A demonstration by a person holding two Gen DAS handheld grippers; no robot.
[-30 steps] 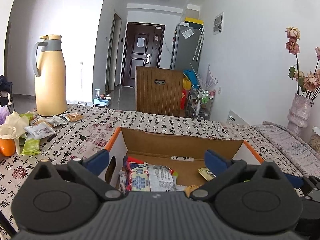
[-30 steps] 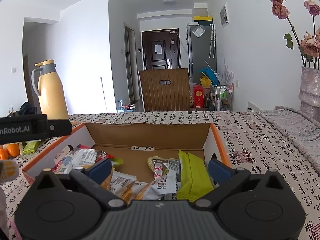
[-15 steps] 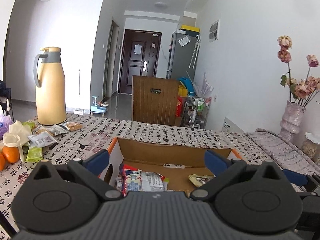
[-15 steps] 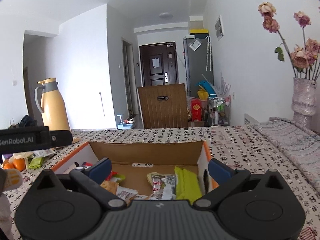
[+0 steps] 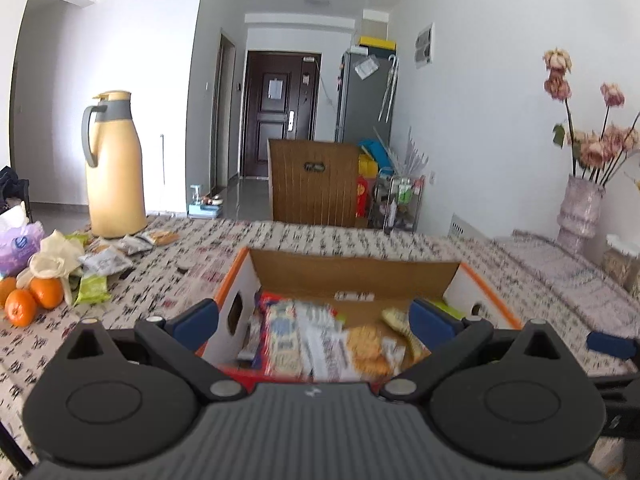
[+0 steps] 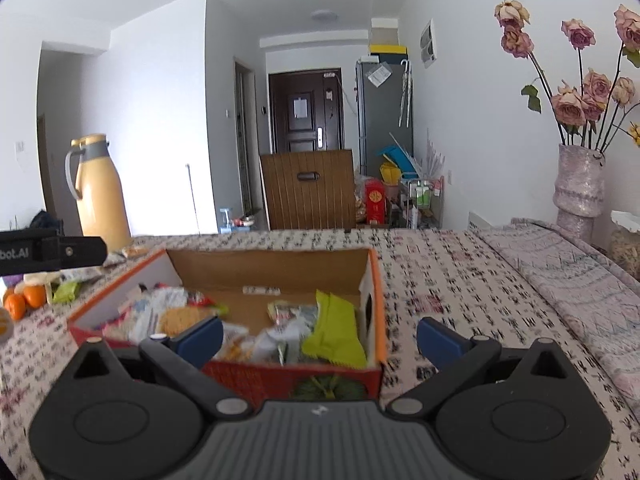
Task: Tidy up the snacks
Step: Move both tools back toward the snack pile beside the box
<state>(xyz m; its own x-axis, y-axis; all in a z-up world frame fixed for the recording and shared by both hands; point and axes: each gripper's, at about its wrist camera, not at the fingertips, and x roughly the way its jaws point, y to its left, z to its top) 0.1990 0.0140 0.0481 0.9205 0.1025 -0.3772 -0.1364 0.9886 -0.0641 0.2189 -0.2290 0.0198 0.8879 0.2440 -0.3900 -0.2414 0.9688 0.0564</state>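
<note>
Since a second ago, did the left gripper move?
Yes. The left gripper has pulled back and up: against the fixed door, the box now sits lower and shows its near red wall.

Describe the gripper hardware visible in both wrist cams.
Both match. The left gripper and the right gripper each have a ribbed dark-grey body, two black round-hubbed linkage arms with silver pivot pins, and blue finger pads. The right view also shows a black bar with white "bot.AI" lettering.
</note>
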